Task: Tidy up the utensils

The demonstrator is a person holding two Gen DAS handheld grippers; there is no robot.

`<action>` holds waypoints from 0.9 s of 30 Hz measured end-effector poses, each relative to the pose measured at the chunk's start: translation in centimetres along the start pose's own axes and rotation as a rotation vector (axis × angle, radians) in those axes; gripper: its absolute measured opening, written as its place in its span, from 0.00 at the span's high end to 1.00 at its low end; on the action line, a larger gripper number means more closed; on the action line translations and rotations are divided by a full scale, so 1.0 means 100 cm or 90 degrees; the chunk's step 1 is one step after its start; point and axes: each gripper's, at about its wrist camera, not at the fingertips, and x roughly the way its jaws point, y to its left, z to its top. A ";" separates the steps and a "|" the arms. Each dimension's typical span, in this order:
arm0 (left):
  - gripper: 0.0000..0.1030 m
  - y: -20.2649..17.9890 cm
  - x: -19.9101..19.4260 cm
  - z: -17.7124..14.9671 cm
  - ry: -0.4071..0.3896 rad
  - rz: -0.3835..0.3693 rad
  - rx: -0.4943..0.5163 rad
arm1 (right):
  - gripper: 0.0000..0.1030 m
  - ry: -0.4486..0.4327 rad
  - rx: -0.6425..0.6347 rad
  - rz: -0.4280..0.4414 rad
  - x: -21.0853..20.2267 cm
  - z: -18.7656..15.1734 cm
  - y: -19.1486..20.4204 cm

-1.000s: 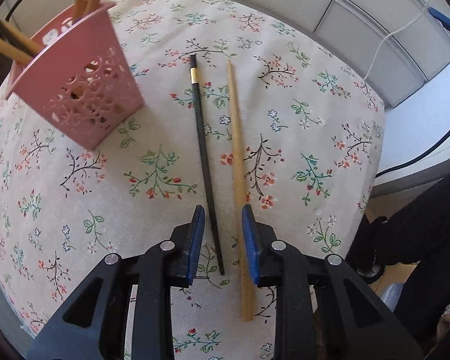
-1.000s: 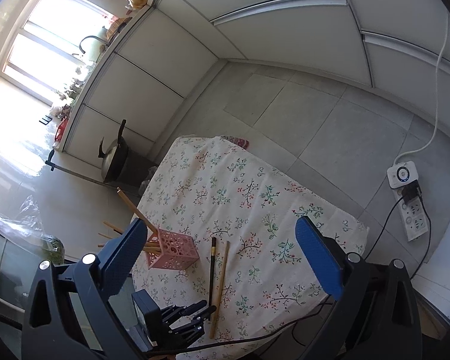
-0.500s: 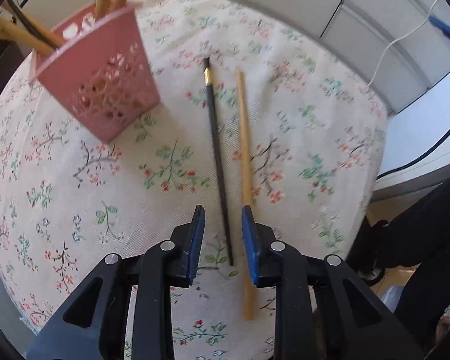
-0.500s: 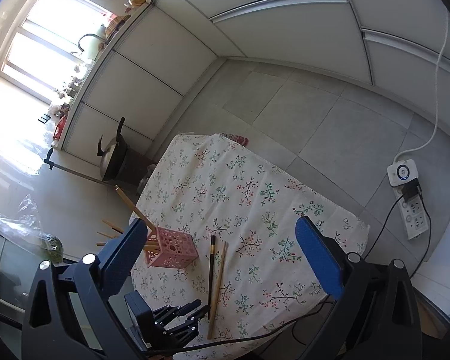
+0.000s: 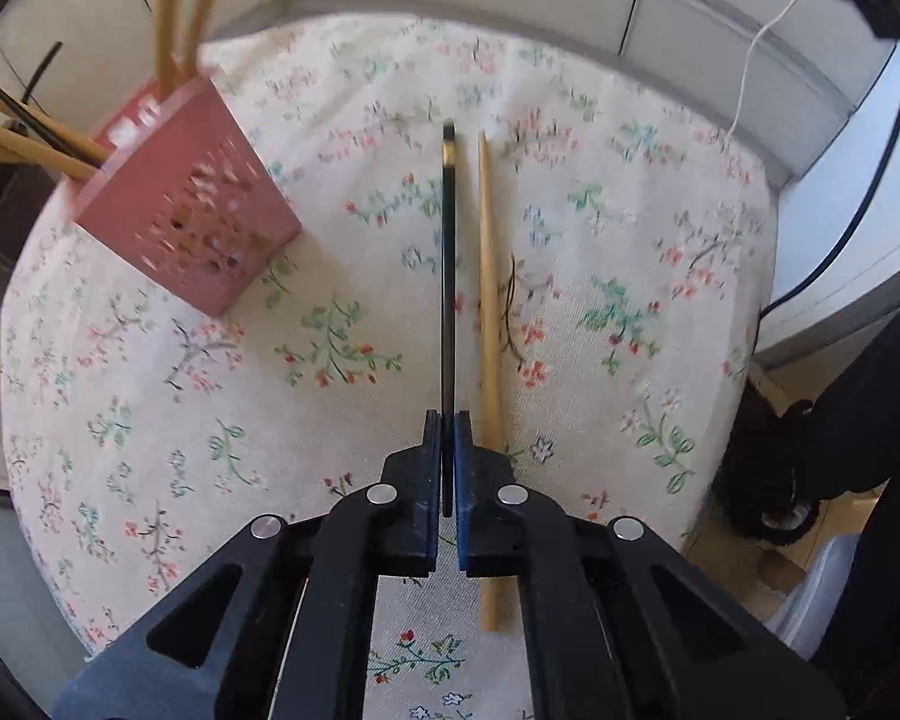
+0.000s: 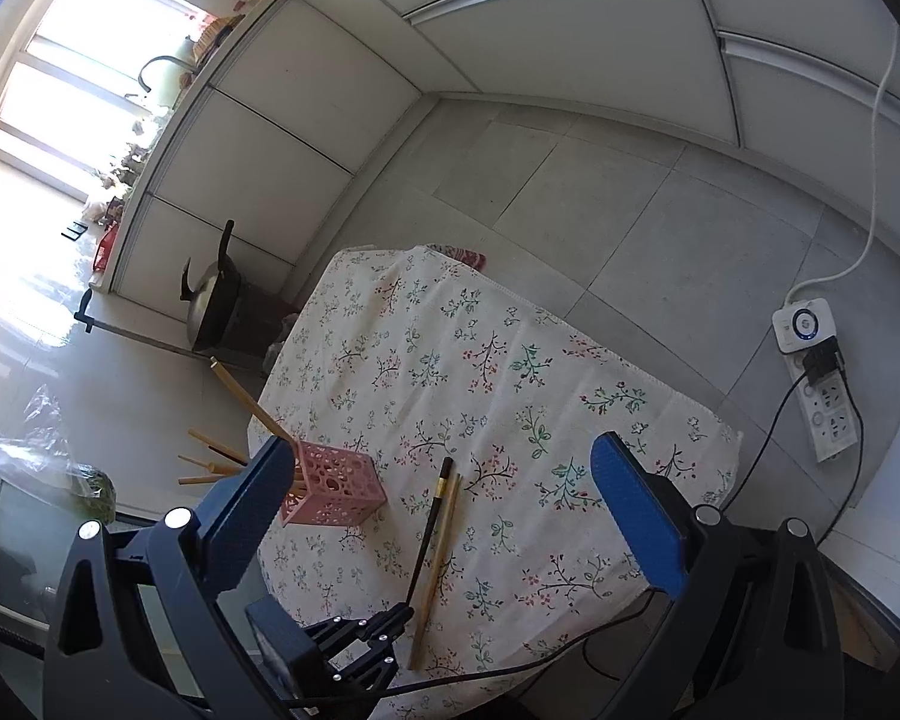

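Note:
My left gripper (image 5: pixel 447 426) is shut on the near end of a black chopstick (image 5: pixel 447 276) with a gold band near its far tip. The chopstick points away over the floral tablecloth (image 5: pixel 630 276). A wooden chopstick (image 5: pixel 489 360) lies on the cloth just right of it. A pink perforated holder (image 5: pixel 192 222) with several wooden and black chopsticks stands to the left. My right gripper (image 6: pixel 444 510) is open and empty, held high above the table; in its view I see the holder (image 6: pixel 336 492), the black chopstick (image 6: pixel 429 531), the wooden chopstick (image 6: pixel 438 564) and the left gripper (image 6: pixel 405 612).
The table's right edge (image 5: pixel 756 324) drops to the floor, with a black cable (image 5: pixel 858 210) beyond it. In the right wrist view a power strip (image 6: pixel 816 378) lies on the tiled floor and a kettle (image 6: pixel 210 300) sits past the table's left side.
My left gripper has closed on the black chopstick's near end. The view has shifted, so the holder and chopsticks sit lower and nearer the centre. The right gripper has stayed open, nearly still.

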 end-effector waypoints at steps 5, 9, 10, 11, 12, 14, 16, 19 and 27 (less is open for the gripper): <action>0.97 -0.005 -0.062 0.001 -0.121 0.016 -0.022 | 0.07 0.010 0.004 -0.020 0.014 -0.006 -0.003; 0.97 -0.006 -0.103 -0.005 -0.205 0.016 -0.050 | 0.07 0.038 0.005 -0.046 0.037 -0.016 -0.003; 0.97 -0.004 -0.109 -0.007 -0.220 0.016 -0.056 | 0.07 0.053 0.007 -0.047 0.046 -0.020 -0.002; 0.97 -0.003 -0.117 -0.009 -0.238 0.017 -0.065 | 0.07 0.065 0.009 -0.046 0.053 -0.023 -0.001; 0.97 -0.002 -0.121 -0.010 -0.251 0.017 -0.072 | 0.07 0.078 0.012 -0.043 0.060 -0.027 0.000; 0.97 0.003 -0.133 -0.011 -0.277 0.021 -0.086 | 0.07 0.098 0.012 -0.039 0.073 -0.035 0.004; 0.97 0.008 -0.147 -0.015 -0.309 0.020 -0.107 | 0.07 0.117 0.005 -0.037 0.085 -0.044 0.011; 0.97 0.016 -0.165 -0.021 -0.354 0.019 -0.131 | 0.07 0.141 -0.008 -0.043 0.105 -0.056 0.020; 0.97 0.031 -0.214 -0.044 -0.472 0.017 -0.173 | 0.33 0.168 -0.061 -0.144 0.171 -0.086 0.043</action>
